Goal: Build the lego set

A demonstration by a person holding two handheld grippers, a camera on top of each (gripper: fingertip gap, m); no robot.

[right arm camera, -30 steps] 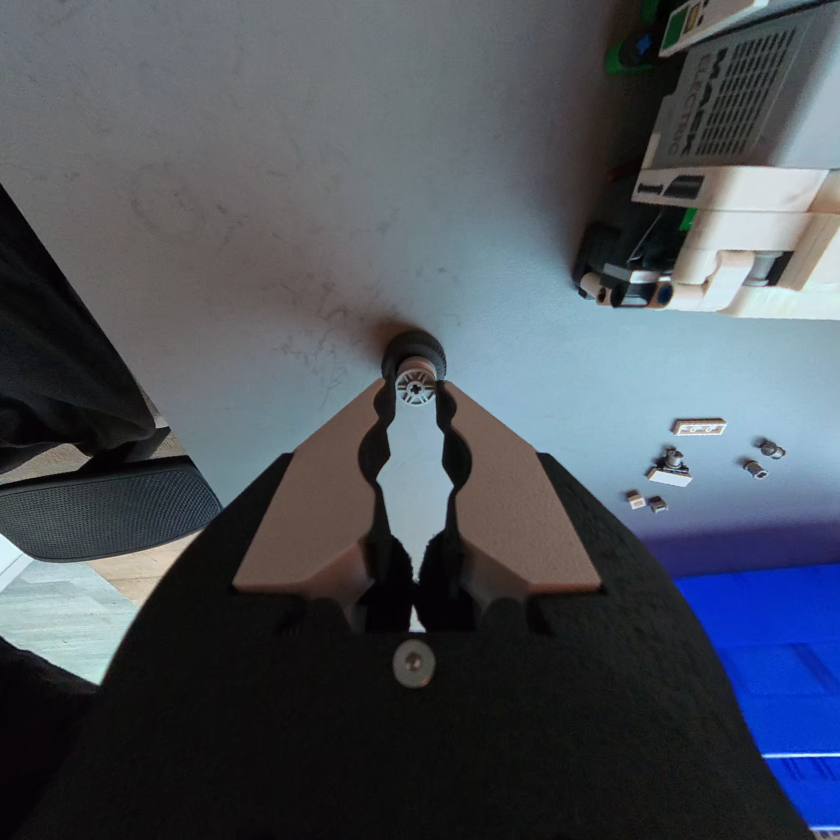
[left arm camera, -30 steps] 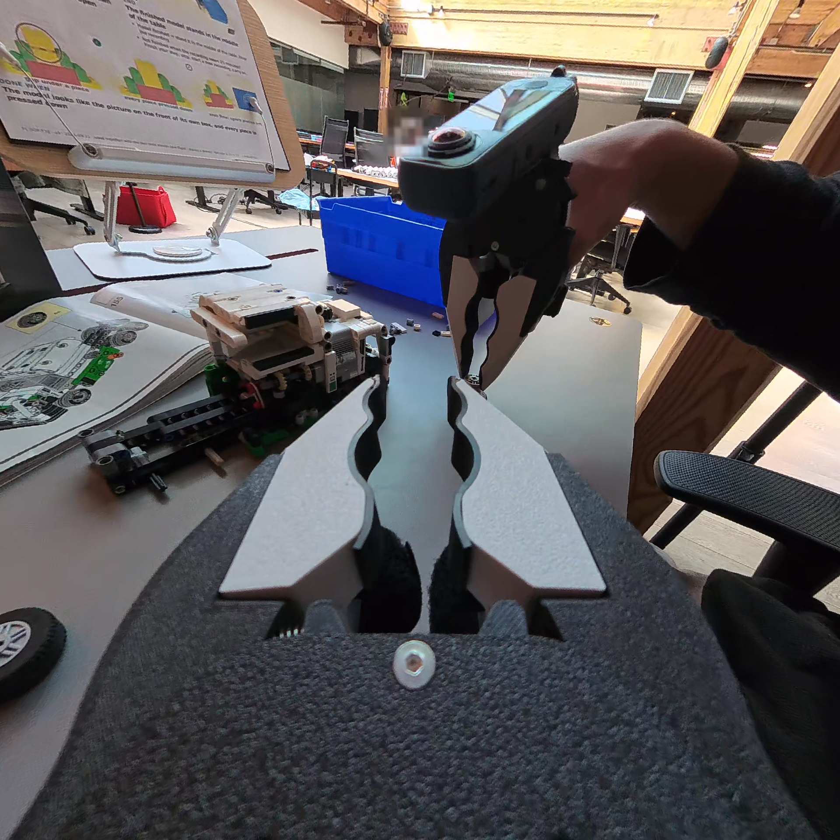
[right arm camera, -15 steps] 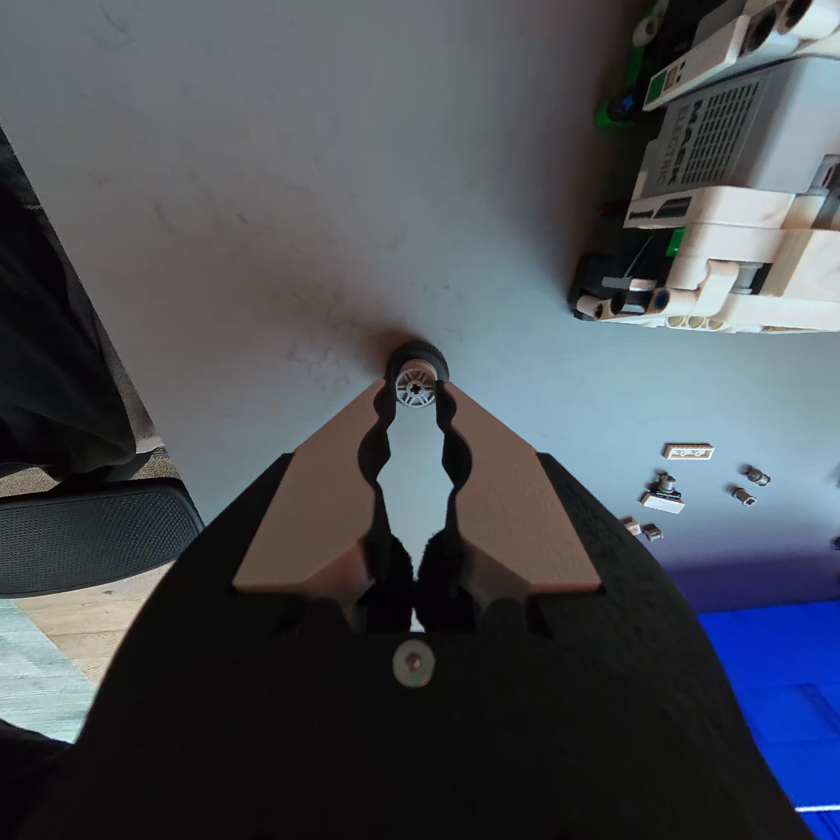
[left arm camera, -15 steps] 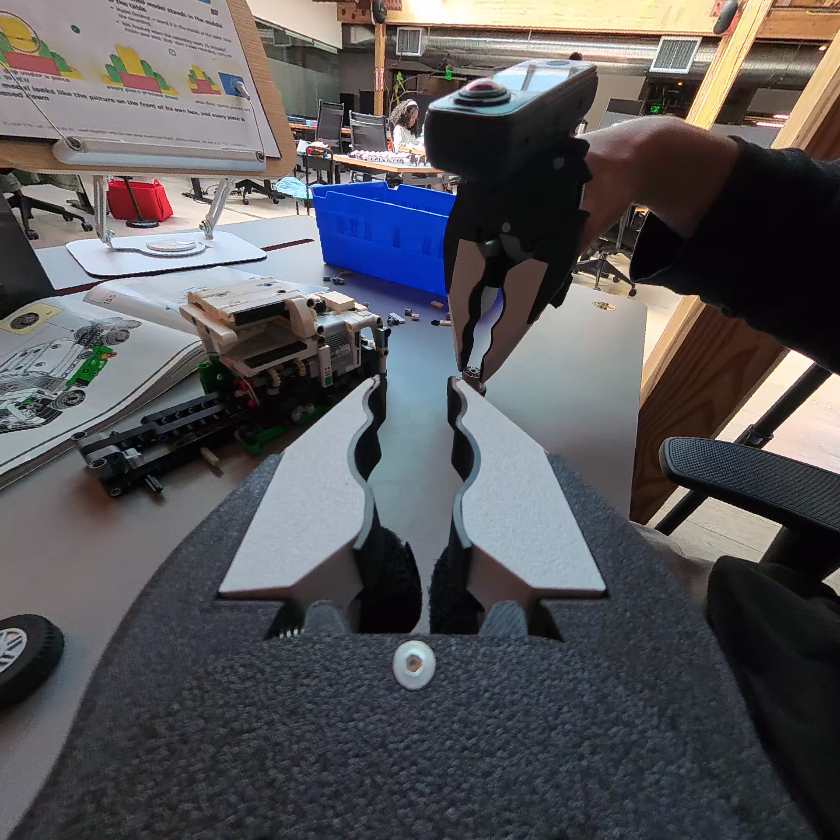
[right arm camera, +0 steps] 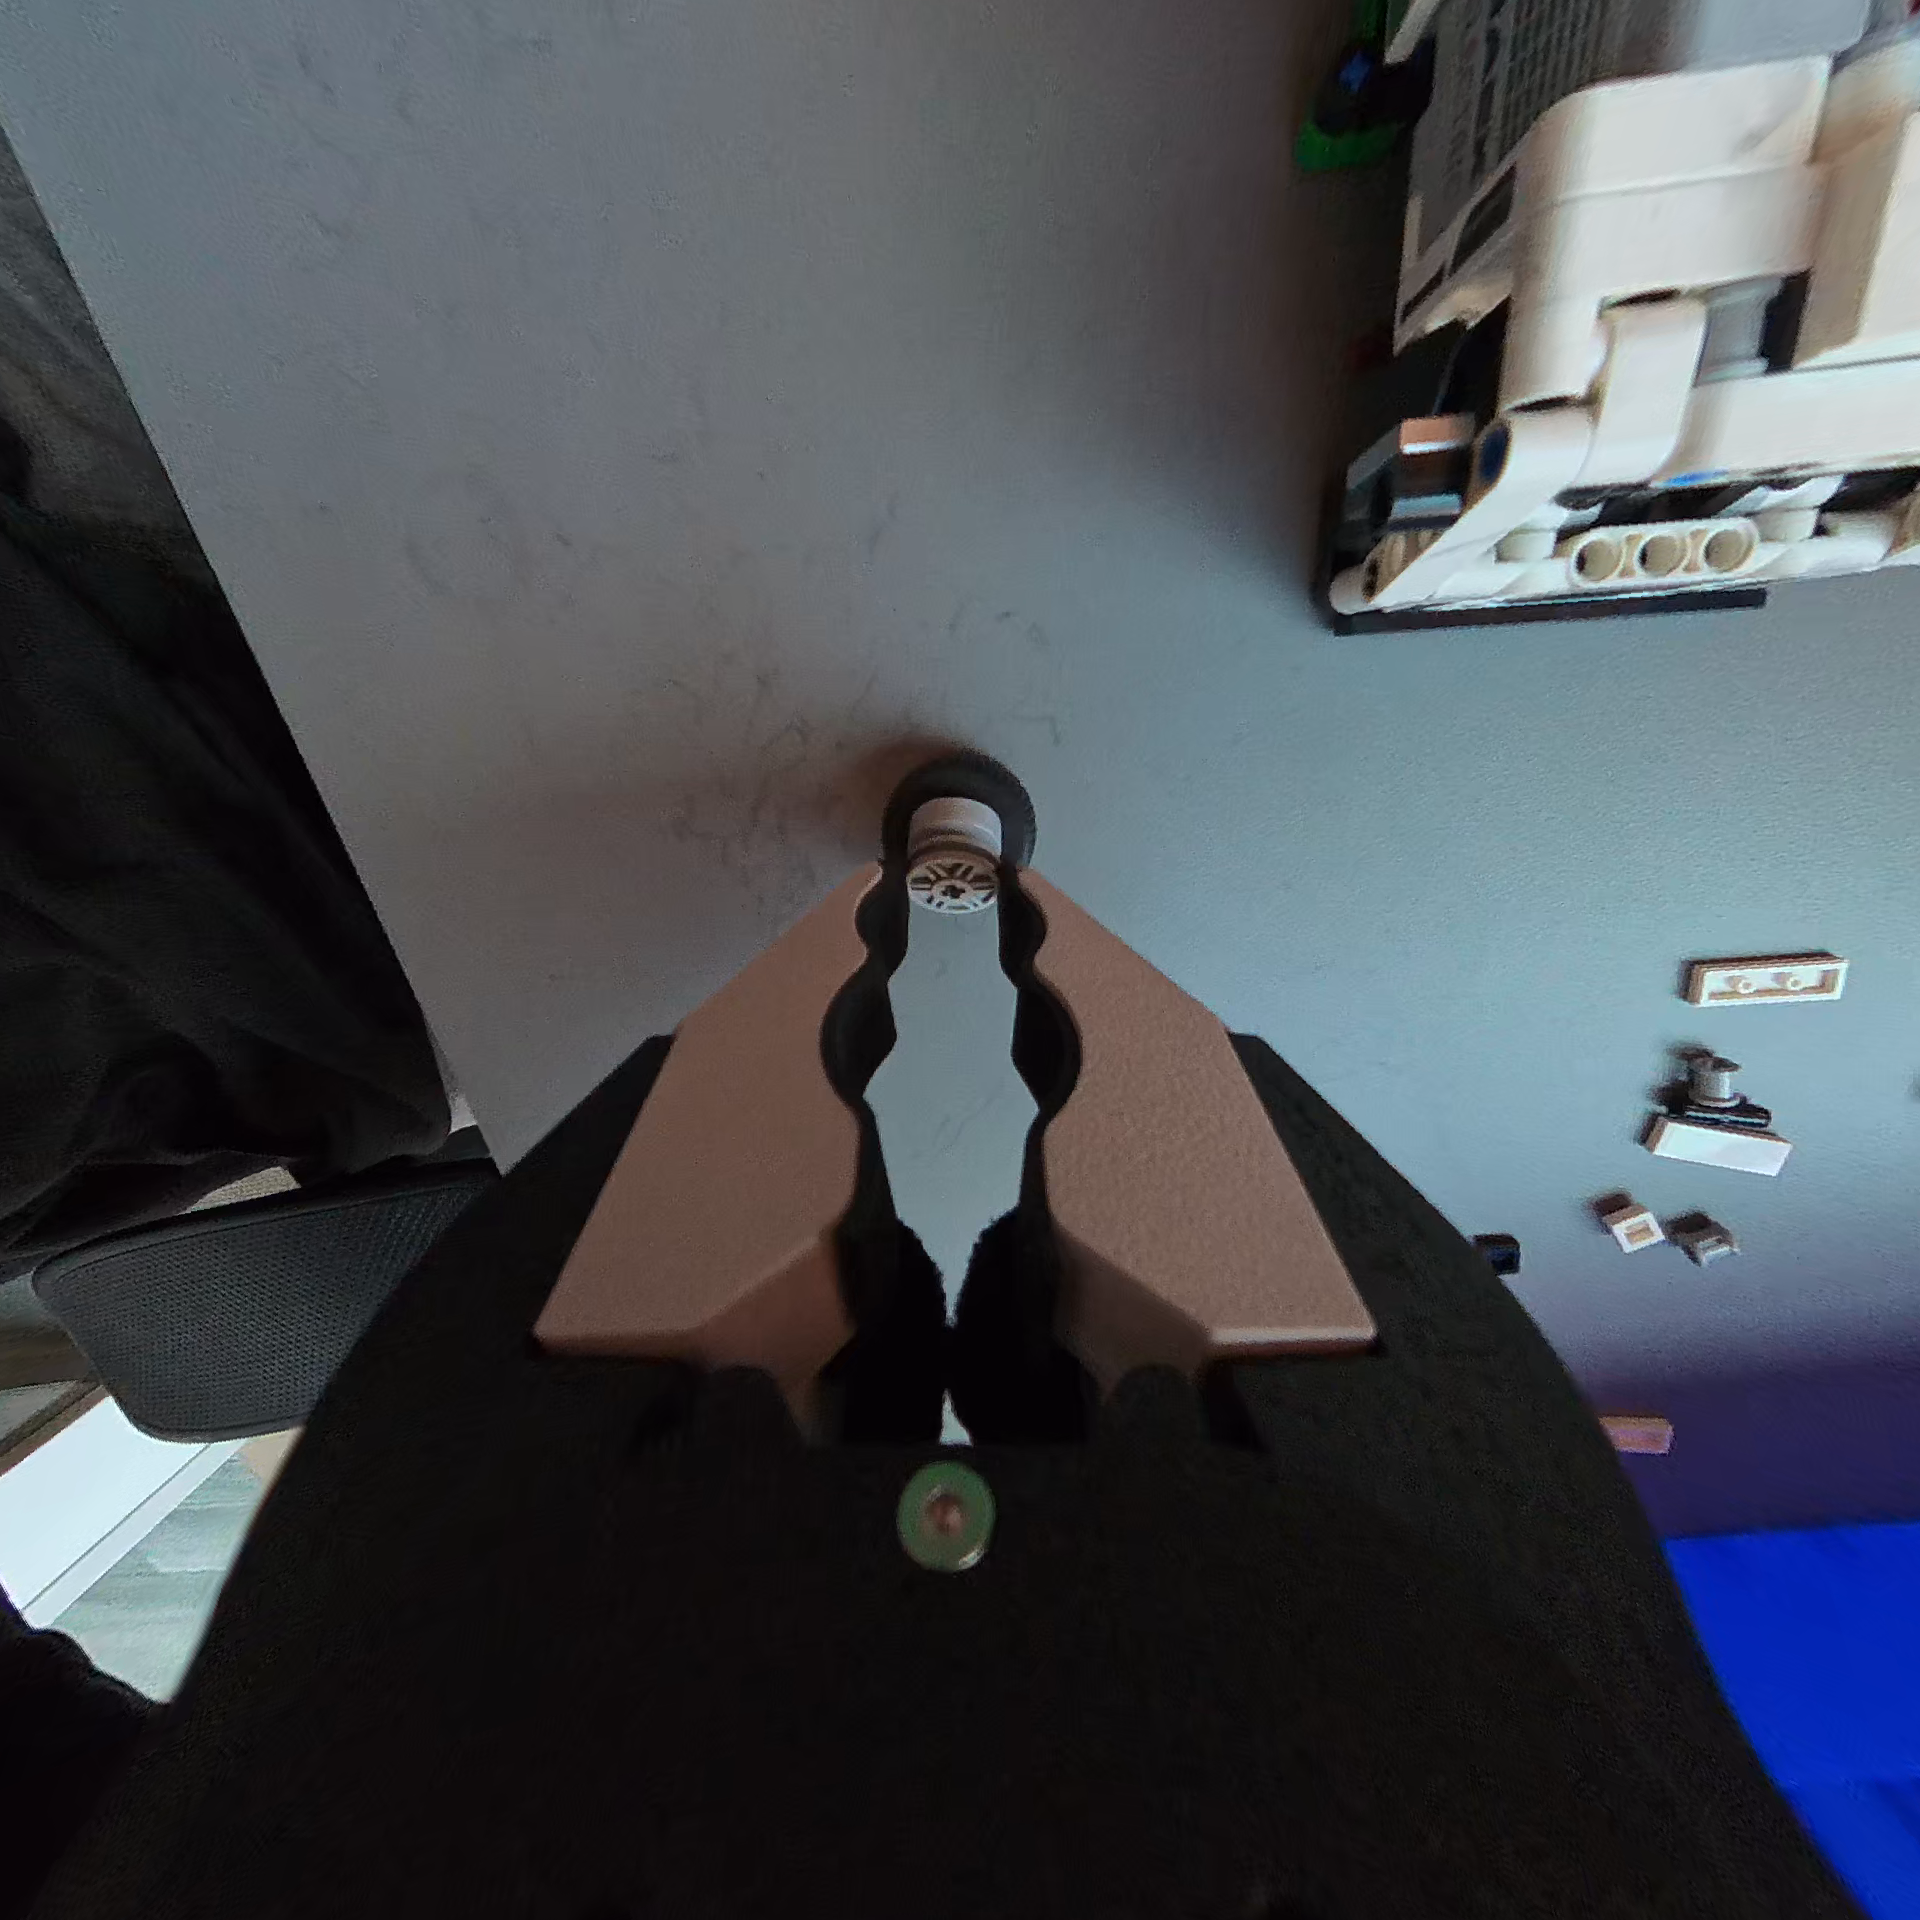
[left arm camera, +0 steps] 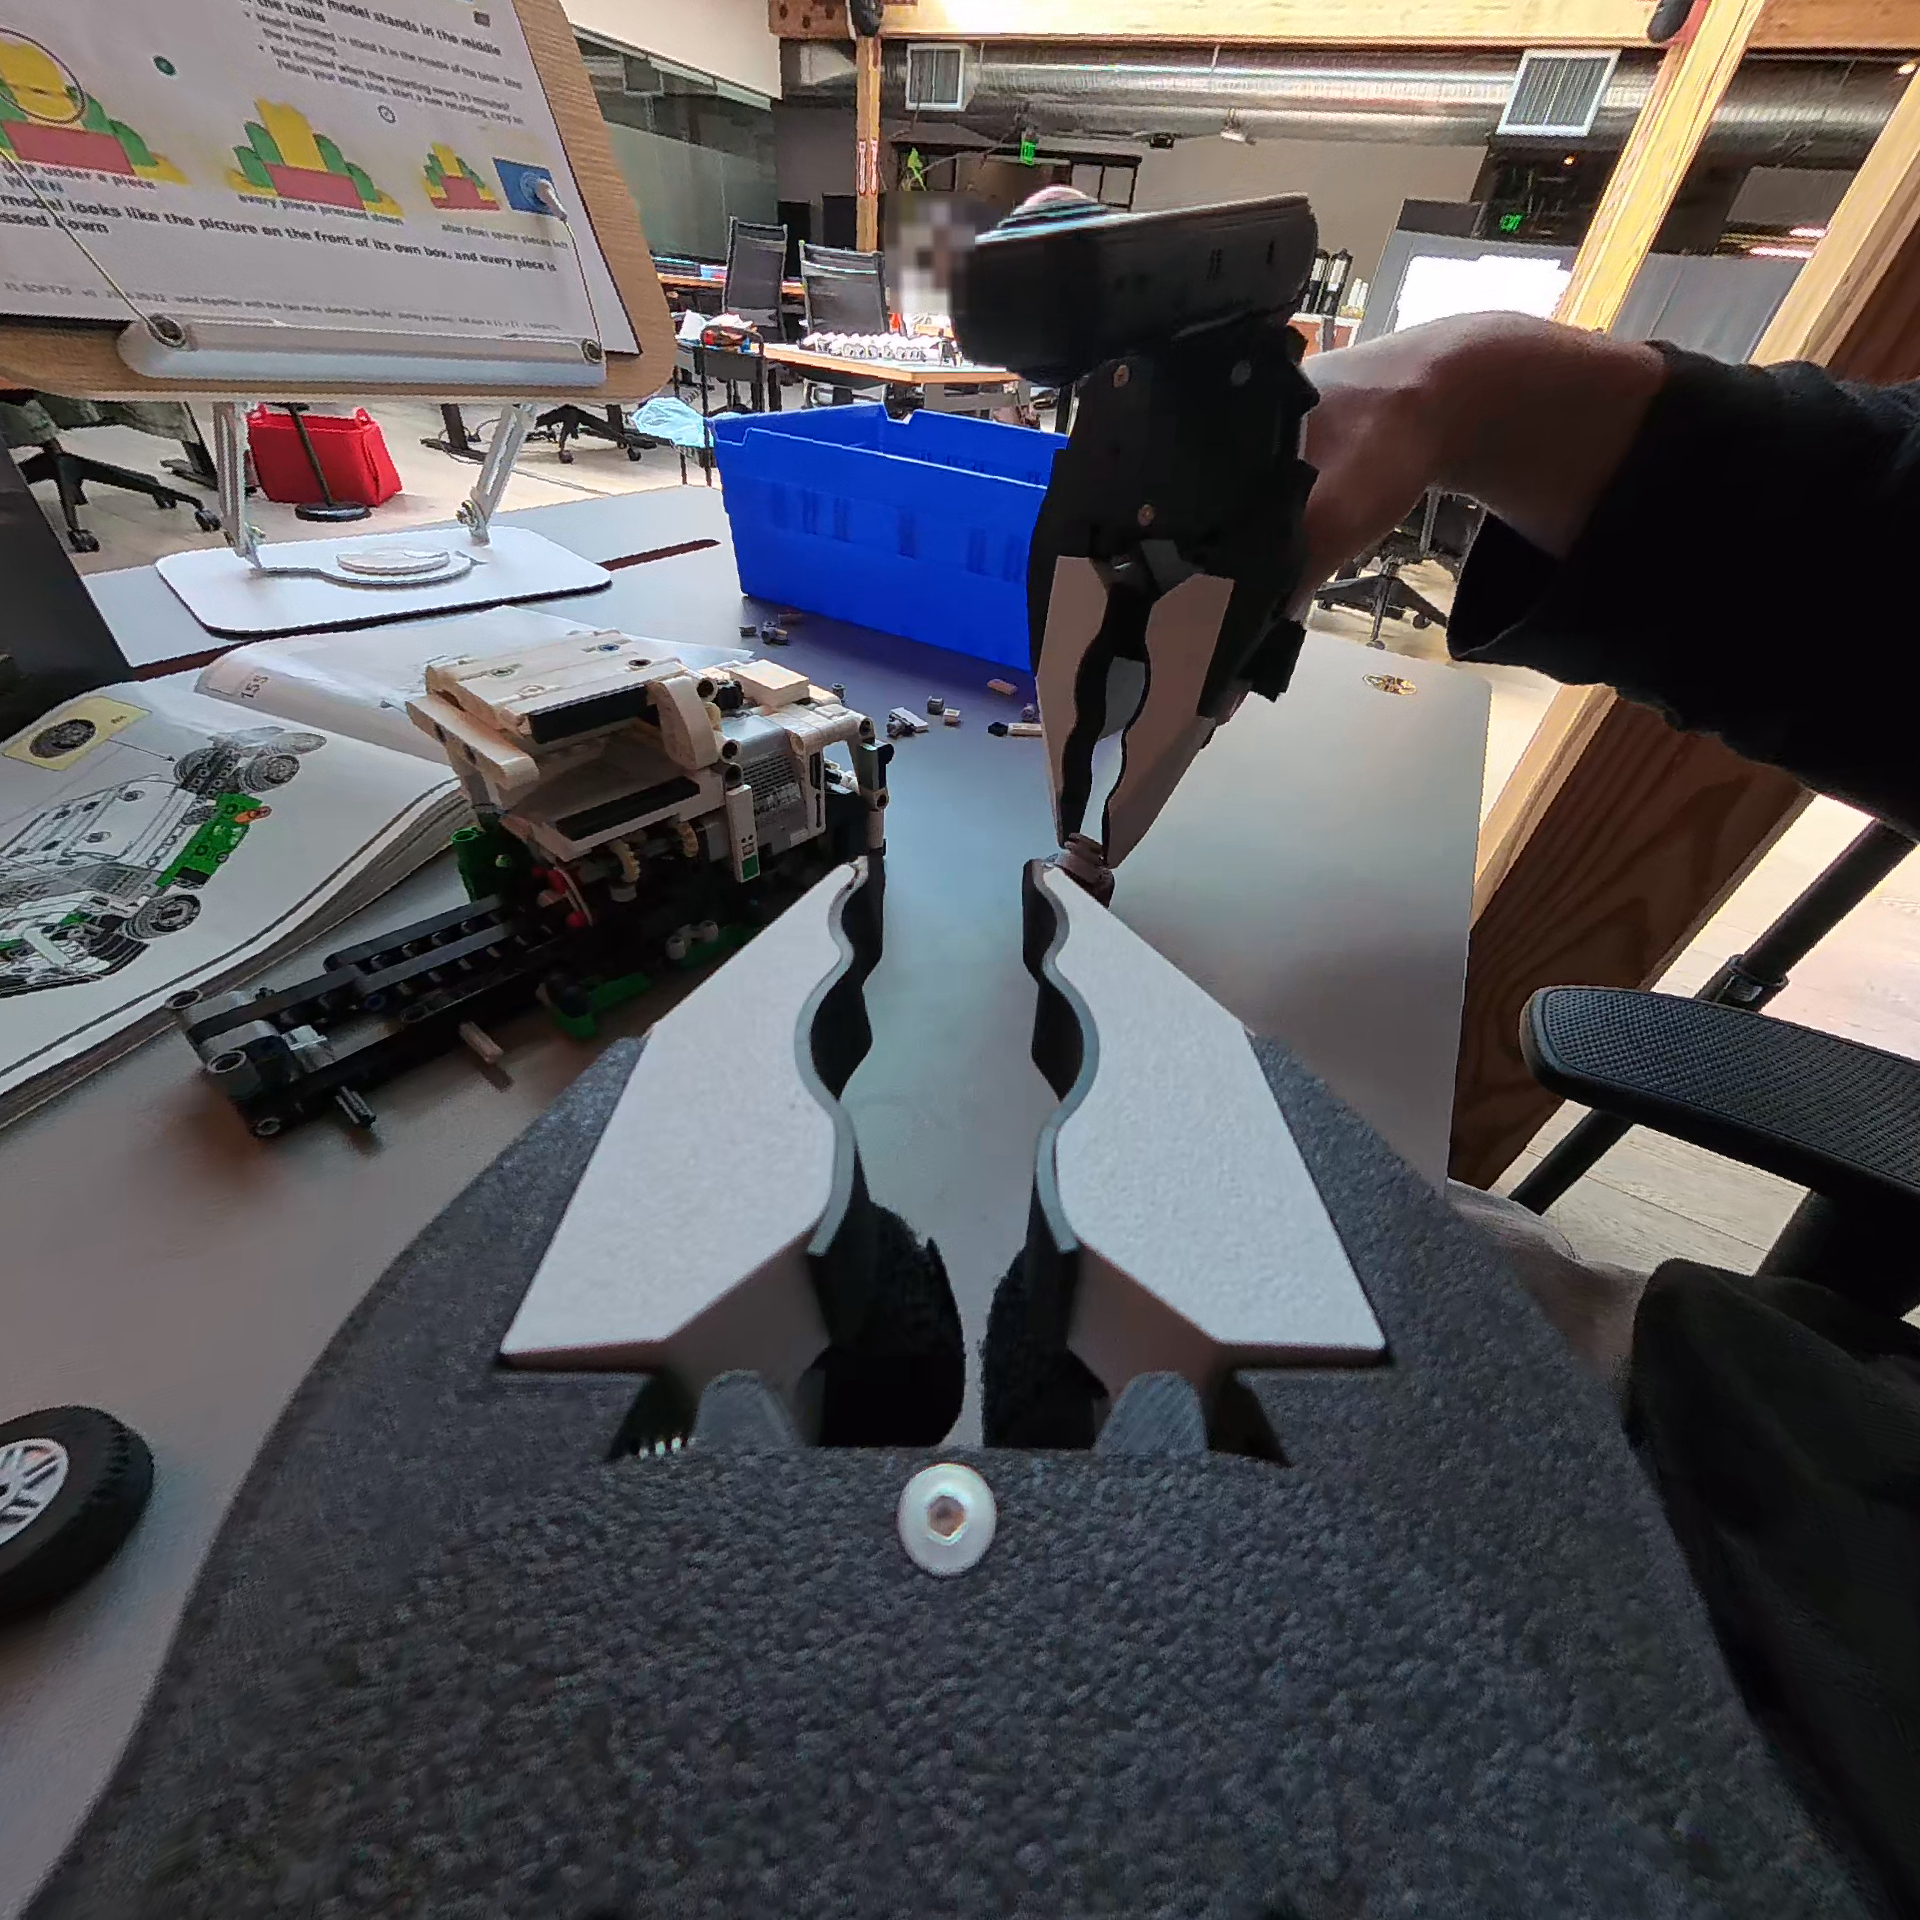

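Observation:
My right gripper [right arm camera: 951,883] points straight down at the grey table [right arm camera: 623,416]. It is shut on a small white wheel hub [right arm camera: 951,891] with a small black tyre [right arm camera: 961,800] around its lower end, which is at the table top. In the left wrist view the right gripper [left arm camera: 1086,847] stands just beyond my left gripper's right fingertip. My left gripper [left arm camera: 951,883] is open and empty, low over the table. The half-built white, black and green lego truck [left arm camera: 644,769] lies to its left and also shows in the right wrist view [right arm camera: 1662,364].
An open instruction booklet [left arm camera: 156,831] lies left of the truck. A blue bin [left arm camera: 894,530] stands behind, with loose small pieces [left arm camera: 925,717] before it, which also show in the right wrist view [right arm camera: 1714,1122]. A larger wheel [left arm camera: 52,1496] lies near left. A sheet stand [left arm camera: 312,208] and chair armrest [left arm camera: 1714,1070] flank the table. About 15 cm separates my left fingertips from my right.
My right gripper, still holding the small wheel, has moved nearer the truck, which now looks larger in its view. The left gripper stays open and has hardly moved.

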